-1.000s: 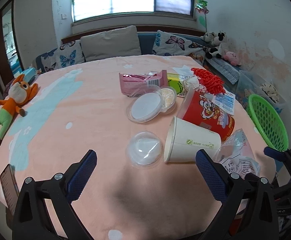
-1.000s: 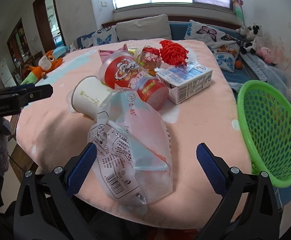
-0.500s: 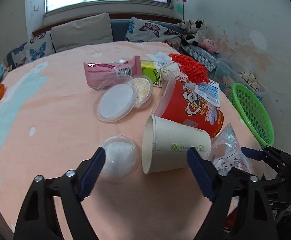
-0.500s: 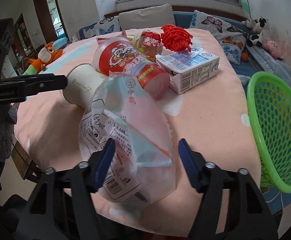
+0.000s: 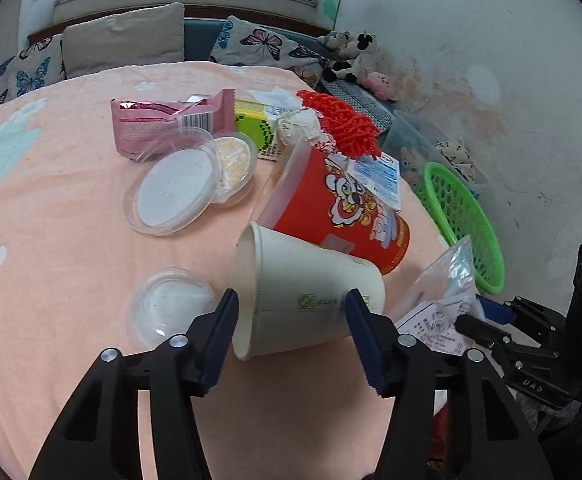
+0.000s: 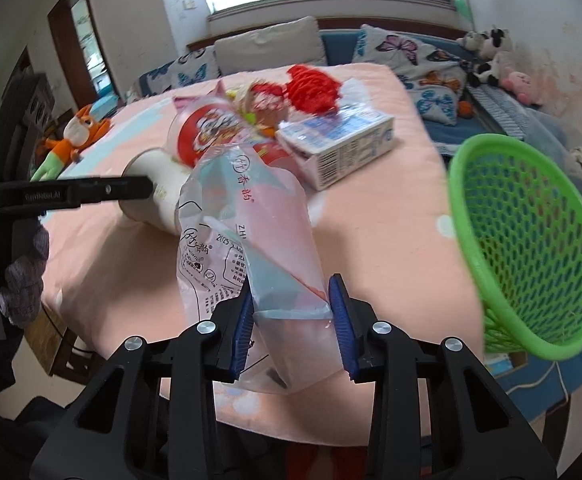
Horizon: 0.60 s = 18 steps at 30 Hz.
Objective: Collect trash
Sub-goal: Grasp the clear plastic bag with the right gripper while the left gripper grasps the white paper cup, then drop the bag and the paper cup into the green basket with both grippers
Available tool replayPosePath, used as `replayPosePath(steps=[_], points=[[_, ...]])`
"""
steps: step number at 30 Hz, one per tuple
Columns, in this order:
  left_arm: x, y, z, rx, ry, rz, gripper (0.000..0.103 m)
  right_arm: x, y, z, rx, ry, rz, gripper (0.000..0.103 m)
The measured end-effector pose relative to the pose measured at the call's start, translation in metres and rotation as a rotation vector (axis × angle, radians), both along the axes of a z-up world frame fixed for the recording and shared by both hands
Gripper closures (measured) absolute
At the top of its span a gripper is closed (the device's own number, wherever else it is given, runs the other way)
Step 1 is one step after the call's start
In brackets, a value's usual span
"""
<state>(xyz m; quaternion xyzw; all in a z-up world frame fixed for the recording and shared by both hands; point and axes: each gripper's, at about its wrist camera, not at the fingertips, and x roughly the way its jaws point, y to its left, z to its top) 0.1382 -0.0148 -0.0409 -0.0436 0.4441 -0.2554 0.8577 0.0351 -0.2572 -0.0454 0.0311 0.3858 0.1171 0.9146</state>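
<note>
Left tongs (image 5: pixel 291 330) closing around paper cup (image 5: pixel 303 300); right tongs (image 6: pixel 291 320) clamp plastic bag (image 6: pixel 251 240).

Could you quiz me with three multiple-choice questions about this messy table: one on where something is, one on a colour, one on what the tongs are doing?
1. Where does the white paper cup lie?
A. on its side against the red noodle tub
B. inside the basket
C. on the sofa

2. What colour is the mesh basket?
A. blue
B. green
C. pink

3. What do the right tongs hold?
A. nothing
B. the milk carton
C. the clear plastic bag

Answers:
1. A: the cup lies tipped over on the pink tablecloth, touching the tub, with the left tongs closing around it.
2. B: its rim and mesh are bright green.
3. C: both blue pads press the bag's lower end.
</note>
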Motion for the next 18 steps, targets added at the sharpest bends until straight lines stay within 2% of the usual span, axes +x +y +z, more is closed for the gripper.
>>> replayPosePath(steps=[9,15,18], points=[[-0.013,-0.005,0.011,-0.065,-0.02,-0.05,0.085,-0.008,-0.029,0.024,0.024,-0.054,-0.096,0.066],[-0.025,-0.009,0.02,-0.1,-0.02,-0.075,0.099,-0.01,-0.047,0.037,0.013,-0.086,-0.147,0.066],[-0.032,-0.011,0.03,-0.108,-0.035,-0.089,0.1,-0.008,-0.061,0.041,0.004,-0.096,-0.186,0.066]])
